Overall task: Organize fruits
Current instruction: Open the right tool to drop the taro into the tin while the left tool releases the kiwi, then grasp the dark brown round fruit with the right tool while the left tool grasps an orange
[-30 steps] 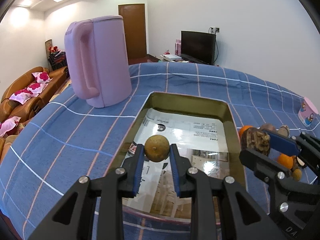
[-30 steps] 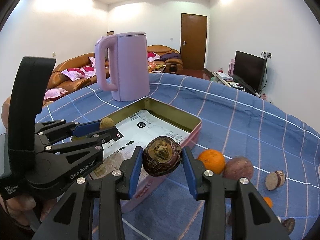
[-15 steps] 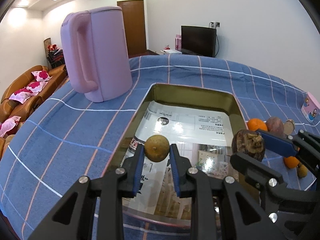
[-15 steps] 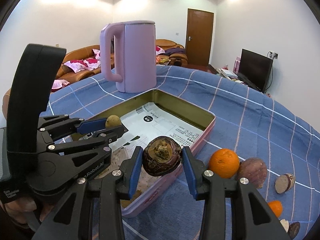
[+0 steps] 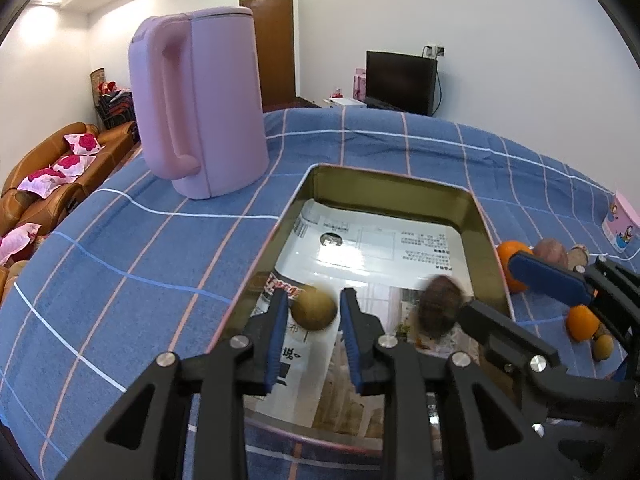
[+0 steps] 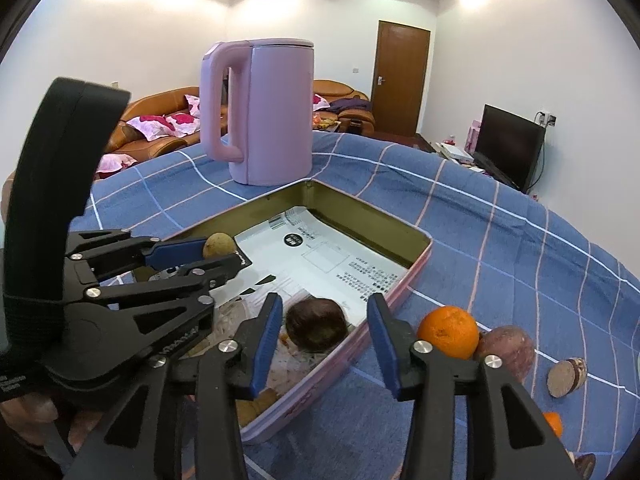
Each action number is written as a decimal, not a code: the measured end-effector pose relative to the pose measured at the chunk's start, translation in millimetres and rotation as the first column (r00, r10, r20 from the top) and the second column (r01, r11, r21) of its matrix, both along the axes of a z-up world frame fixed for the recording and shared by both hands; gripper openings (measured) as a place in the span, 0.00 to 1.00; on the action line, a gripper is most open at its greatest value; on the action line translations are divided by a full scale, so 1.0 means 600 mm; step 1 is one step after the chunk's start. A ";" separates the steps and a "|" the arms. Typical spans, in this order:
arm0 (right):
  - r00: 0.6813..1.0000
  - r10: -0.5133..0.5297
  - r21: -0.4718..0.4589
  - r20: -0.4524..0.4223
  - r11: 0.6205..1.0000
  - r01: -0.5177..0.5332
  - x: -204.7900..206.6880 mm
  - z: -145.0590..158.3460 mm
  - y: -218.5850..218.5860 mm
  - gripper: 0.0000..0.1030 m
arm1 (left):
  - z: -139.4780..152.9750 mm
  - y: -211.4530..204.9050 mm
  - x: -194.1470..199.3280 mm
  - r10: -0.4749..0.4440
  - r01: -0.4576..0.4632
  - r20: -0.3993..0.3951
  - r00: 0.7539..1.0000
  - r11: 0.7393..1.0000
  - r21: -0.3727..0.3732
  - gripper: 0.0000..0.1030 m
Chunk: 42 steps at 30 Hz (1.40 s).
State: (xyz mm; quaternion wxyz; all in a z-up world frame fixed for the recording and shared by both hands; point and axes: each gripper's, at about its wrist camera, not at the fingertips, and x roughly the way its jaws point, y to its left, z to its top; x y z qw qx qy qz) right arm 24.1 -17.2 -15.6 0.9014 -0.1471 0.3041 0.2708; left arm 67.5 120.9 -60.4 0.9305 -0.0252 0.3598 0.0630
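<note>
A shallow metal tin [image 5: 484,224] [image 6: 416,268] lined with printed paper lies on the blue checked cloth. My left gripper [image 5: 314,314] is over its near left part, its jaws slightly apart around a small yellow-brown fruit [image 5: 313,313] [image 6: 218,245]; I cannot tell whether they still grip it. My right gripper [image 6: 322,330] is open over the tin's near right edge. A dark brown passion fruit [image 6: 317,330] [image 5: 440,312], blurred, is below its jaws inside the tin.
A tall pink kettle [image 5: 200,104] [image 6: 260,108] stands behind the tin. An orange [image 6: 448,332], a purple fruit [image 6: 506,350], a cut half [image 6: 566,372] and smaller oranges [image 5: 582,322] lie right of the tin. A small pink box [image 5: 622,222] sits at far right.
My right gripper has opened and let go of the passion fruit, which has dropped into the tin. My left gripper's jaws have parted slightly around the yellow-brown fruit. Both moved forward over the tin.
</note>
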 end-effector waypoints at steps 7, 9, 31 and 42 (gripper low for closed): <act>1.000 -0.030 0.034 0.005 0.999 0.029 -0.007 0.013 -0.022 0.56 | 0.013 -0.003 -0.019 -0.002 0.002 0.028 1.000 1.000 -0.014 0.63; 0.999 -0.042 0.045 0.009 0.998 0.041 -0.013 0.017 -0.032 0.61 | 0.019 -0.012 -0.025 -0.012 0.012 0.039 0.999 1.000 -0.011 0.66; 0.892 -0.451 -0.002 0.008 0.892 0.451 -0.061 0.028 -0.359 0.63 | 0.023 -0.239 -0.040 -0.265 0.264 0.008 0.964 0.963 0.057 0.69; 0.870 -0.484 -0.005 -0.096 0.874 0.486 -0.041 -0.007 -0.402 0.63 | 0.010 -0.302 -0.019 -0.337 0.338 -0.036 0.941 0.940 0.044 0.69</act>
